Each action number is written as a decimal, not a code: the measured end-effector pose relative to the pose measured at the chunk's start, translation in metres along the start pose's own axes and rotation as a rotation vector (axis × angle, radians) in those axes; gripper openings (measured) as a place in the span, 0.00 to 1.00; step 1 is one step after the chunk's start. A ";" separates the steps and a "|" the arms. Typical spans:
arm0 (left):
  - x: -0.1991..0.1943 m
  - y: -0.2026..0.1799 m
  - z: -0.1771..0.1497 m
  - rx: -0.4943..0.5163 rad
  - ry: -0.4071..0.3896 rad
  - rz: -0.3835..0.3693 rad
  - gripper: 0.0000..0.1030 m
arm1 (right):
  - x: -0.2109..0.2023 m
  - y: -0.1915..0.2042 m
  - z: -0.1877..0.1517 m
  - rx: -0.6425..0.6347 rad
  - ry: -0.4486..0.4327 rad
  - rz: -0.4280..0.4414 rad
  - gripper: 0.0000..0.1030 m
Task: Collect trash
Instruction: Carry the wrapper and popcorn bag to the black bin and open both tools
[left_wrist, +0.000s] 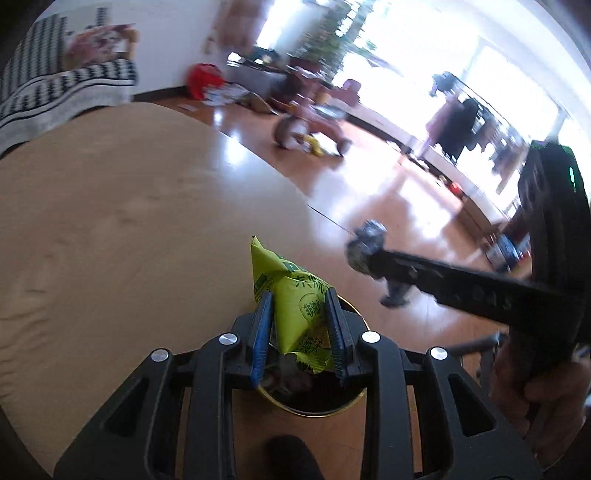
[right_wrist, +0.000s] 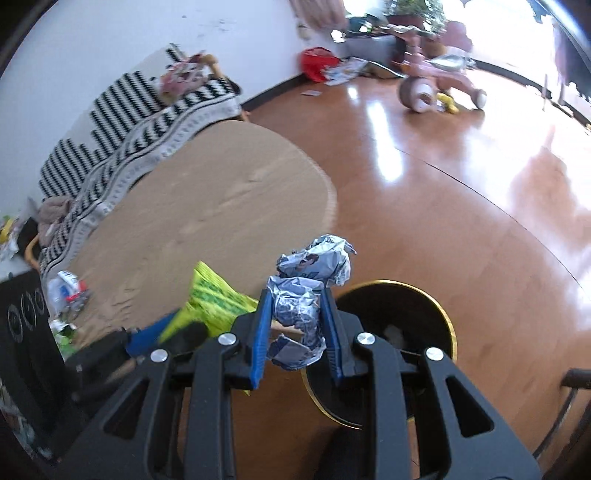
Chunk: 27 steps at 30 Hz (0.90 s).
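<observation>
Blown-out window (left_wrist: 424, 48) daylight, glare on glossy floor (right_wrist: 388, 155) — motion blur, fisheye-warped edges.

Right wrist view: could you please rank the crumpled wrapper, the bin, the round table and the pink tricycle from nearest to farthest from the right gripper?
1. Crumpled wrapper, clamped in the right gripper.
2. Bin, just below, to the right.
3. Round table, ahead on the left.
4. Pink tricycle, far across the floor, upper right.

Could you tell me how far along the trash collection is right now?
Done: some trash already lies in the bin. In hand: the left gripper is shut on a green wrapper above the bin, and the right gripper is shut on a crumpled blue-white wrapper beside the rim. Left: dropping both, then the litter near the table's far edge.
</observation>
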<state>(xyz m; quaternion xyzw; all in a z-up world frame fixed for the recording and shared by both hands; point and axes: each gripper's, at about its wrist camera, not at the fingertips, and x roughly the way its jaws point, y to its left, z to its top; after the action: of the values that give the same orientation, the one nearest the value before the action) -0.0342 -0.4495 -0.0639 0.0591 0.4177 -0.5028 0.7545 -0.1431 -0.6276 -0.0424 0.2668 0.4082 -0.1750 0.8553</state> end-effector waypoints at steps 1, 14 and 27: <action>0.009 -0.007 -0.006 0.019 0.018 -0.010 0.27 | 0.001 -0.005 0.000 0.006 0.008 -0.012 0.26; 0.049 -0.025 -0.028 0.074 0.102 -0.039 0.24 | 0.014 -0.029 -0.009 0.039 0.075 -0.080 0.26; 0.052 -0.025 -0.024 0.063 0.098 -0.010 0.83 | 0.005 -0.030 -0.004 0.089 0.032 -0.084 0.77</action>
<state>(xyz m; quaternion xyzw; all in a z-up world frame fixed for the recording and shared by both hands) -0.0608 -0.4865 -0.1075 0.1054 0.4382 -0.5161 0.7284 -0.1581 -0.6495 -0.0578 0.2901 0.4246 -0.2244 0.8278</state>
